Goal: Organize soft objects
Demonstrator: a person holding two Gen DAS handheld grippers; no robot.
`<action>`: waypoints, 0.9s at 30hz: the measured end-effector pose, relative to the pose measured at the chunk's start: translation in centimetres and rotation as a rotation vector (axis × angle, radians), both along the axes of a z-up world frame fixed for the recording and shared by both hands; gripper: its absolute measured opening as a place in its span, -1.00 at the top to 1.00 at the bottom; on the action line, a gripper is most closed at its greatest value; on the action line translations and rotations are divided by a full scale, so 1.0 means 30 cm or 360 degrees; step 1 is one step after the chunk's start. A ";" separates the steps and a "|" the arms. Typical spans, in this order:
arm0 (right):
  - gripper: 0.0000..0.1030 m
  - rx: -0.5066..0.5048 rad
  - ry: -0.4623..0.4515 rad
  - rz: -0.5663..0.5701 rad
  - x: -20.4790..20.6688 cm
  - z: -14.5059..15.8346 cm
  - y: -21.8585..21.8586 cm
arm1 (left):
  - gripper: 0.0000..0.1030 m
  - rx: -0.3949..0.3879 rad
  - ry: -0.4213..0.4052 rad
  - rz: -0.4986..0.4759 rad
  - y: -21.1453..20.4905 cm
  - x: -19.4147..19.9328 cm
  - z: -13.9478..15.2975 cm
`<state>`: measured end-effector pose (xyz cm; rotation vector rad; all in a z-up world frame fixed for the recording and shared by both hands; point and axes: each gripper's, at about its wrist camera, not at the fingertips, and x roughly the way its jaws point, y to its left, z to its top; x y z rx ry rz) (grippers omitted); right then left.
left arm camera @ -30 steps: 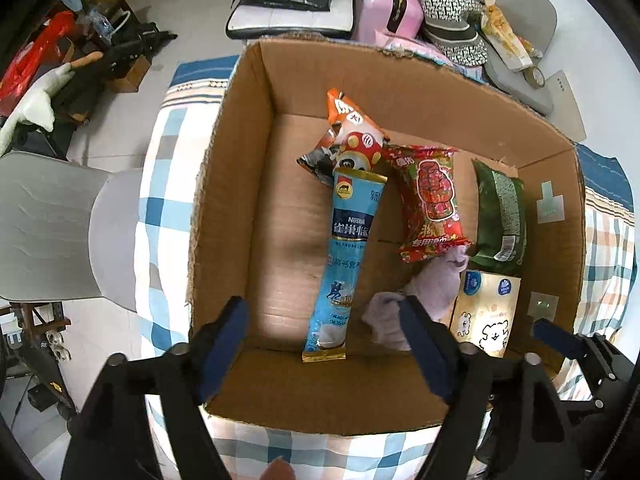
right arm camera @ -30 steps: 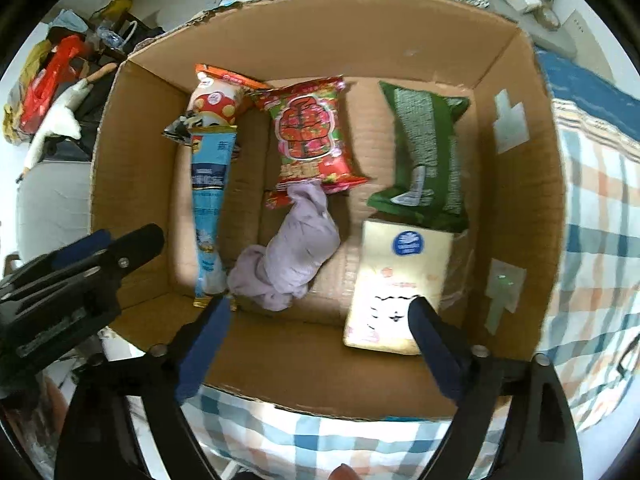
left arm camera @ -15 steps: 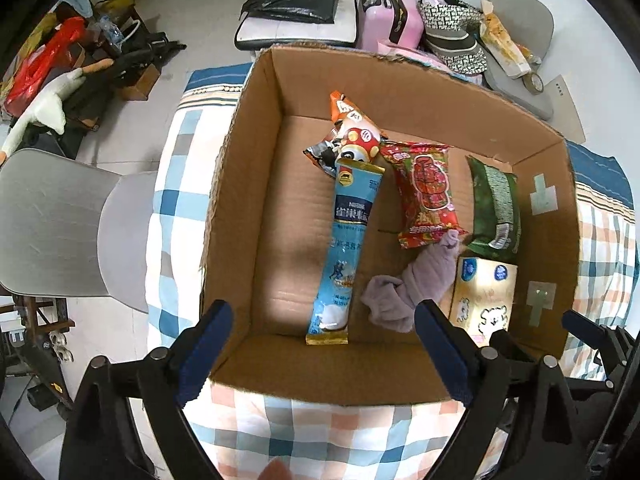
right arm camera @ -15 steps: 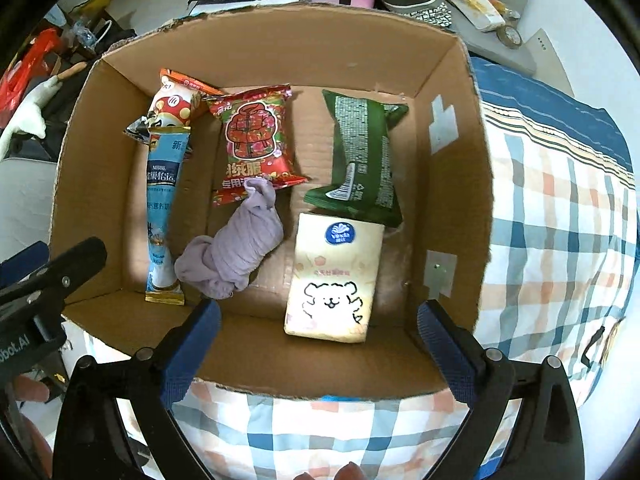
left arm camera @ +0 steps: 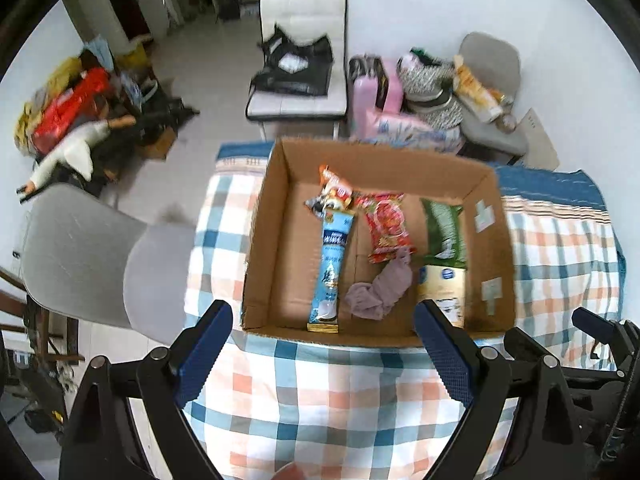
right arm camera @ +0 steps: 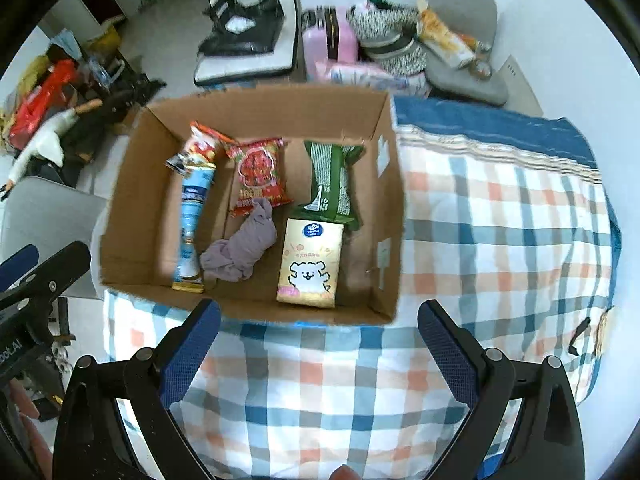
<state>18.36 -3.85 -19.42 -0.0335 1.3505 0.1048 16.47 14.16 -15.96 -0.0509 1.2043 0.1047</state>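
An open cardboard box (left arm camera: 264, 240) (right arm camera: 132, 200) stands on a checked cloth. Inside lie a blue tube pack (left arm camera: 333, 264) (right arm camera: 194, 216), an orange snack bag (left arm camera: 332, 192) (right arm camera: 200, 144), a red snack bag (left arm camera: 386, 226) (right arm camera: 258, 174), a green pack (left arm camera: 444, 232) (right arm camera: 332, 184), a tissue pack (left arm camera: 444, 292) (right arm camera: 310, 262) and a crumpled purple cloth (left arm camera: 380, 292) (right arm camera: 244, 248). My left gripper (left arm camera: 324, 356) is open and empty, above the cloth in front of the box. My right gripper (right arm camera: 320, 356) is open and empty, likewise in front of the box.
The checked cloth (left arm camera: 328, 400) (right arm camera: 500, 220) covers the table. A grey chair (left arm camera: 92, 256) stands at the left. Beyond the box are a white chair with black bags (left arm camera: 296, 72), a pink suitcase (left arm camera: 376, 84) and a grey chair with clutter (left arm camera: 488, 92).
Both grippers have pulled back and up from the box; the box now looks smaller and farther. The items in the box have not moved.
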 end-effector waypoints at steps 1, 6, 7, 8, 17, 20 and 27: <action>-0.95 0.0004 -0.0039 -0.0001 -0.027 0.041 -0.006 | -0.81 -0.0002 -0.0032 -0.0001 -0.004 -0.017 0.030; -0.95 0.0032 -0.0195 -0.0002 -0.129 0.206 -0.033 | -0.81 0.0024 -0.0180 -0.0015 -0.033 -0.119 0.186; -0.95 0.0039 -0.0229 -0.0002 -0.152 0.245 -0.039 | -0.81 0.0030 -0.0193 -0.0010 -0.037 -0.137 0.208; -0.95 0.0045 -0.0255 -0.0006 -0.169 0.272 -0.045 | -0.81 0.0026 -0.0211 -0.0006 -0.039 -0.154 0.230; -0.96 0.0115 -0.0396 -0.0013 -0.309 0.484 -0.092 | -0.81 0.0007 -0.0304 0.0006 -0.053 -0.287 0.375; -0.96 0.0114 -0.0423 -0.0011 -0.349 0.522 -0.104 | -0.81 0.0032 -0.0343 0.0007 -0.060 -0.321 0.415; -0.96 0.0103 -0.0462 -0.0002 -0.413 0.585 -0.110 | -0.81 0.0047 -0.0383 0.0019 -0.067 -0.365 0.456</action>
